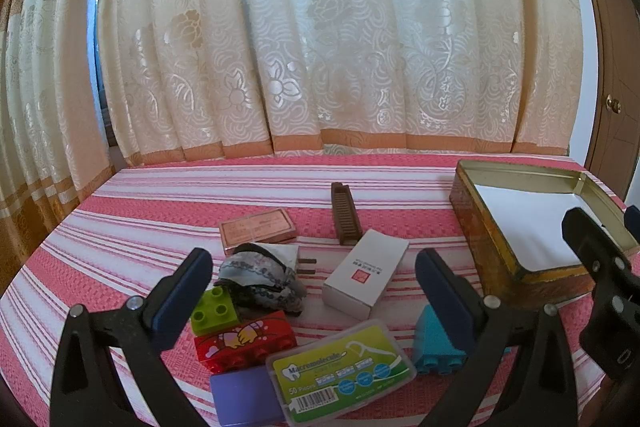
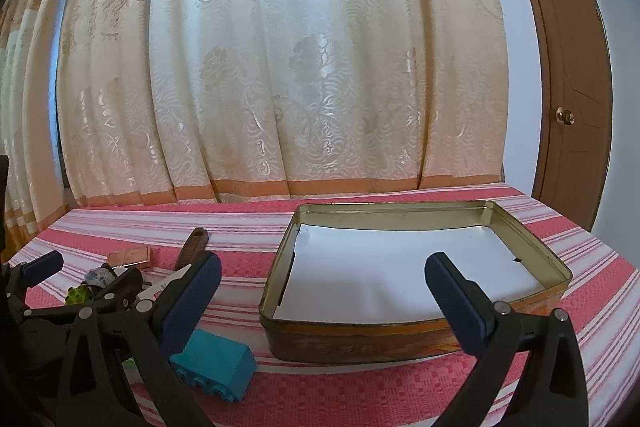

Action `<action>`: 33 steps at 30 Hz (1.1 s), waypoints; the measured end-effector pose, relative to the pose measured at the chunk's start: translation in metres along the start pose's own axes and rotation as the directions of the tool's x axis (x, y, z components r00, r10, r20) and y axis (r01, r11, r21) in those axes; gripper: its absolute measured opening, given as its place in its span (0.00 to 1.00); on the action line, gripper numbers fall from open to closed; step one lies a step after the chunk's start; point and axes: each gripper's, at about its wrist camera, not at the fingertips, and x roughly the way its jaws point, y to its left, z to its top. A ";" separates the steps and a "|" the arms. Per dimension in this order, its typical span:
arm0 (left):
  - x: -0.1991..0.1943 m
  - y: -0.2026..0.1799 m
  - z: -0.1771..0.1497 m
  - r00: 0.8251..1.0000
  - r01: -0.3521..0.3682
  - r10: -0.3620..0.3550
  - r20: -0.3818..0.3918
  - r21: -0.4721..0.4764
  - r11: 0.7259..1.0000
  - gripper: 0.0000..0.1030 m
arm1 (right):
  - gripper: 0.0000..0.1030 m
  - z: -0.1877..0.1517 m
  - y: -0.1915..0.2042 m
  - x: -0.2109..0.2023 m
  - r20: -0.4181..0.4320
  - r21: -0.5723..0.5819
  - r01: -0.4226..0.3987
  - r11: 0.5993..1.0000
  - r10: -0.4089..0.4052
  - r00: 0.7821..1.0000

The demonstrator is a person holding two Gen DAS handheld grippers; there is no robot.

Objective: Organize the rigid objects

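Green-labelled floss-pick case [image 1: 344,373], lower centre of the left wrist view: reads "Macromolecule" and "50 Pieces" above a barcode; print on the white carton [image 1: 366,273] and copper-coloured box [image 1: 258,229] is illegible.

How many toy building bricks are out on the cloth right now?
3 for sure: green brick atop the red brick, teal brick lying nearer the tin. The purple block may be a fourth.

A cream floral curtain [image 1: 320,39] with an orange hem fills twelve o'clock. A brown wooden door [image 2: 568,67] with a brass knob [image 2: 564,115] stands at three o'clock. A pink-and-white striped cloth [image 1: 160,203] lies below.
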 end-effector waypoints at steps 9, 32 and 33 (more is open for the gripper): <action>0.001 0.000 -0.001 1.000 0.000 0.000 -0.002 -0.001 1.000 1.00 | 1.00 -0.001 -0.003 0.004 -0.031 0.020 -0.009 1.000 0.009 0.999; 0.006 0.000 -0.001 0.999 0.010 -0.011 -0.040 -0.008 1.000 1.00 | 1.00 -0.003 -0.006 0.013 -0.092 0.045 -0.040 0.998 0.044 0.995; 0.006 0.000 -0.001 0.999 0.012 -0.012 -0.043 -0.009 1.000 1.00 | 1.00 -0.003 -0.007 0.012 -0.092 0.045 -0.040 0.998 0.044 0.995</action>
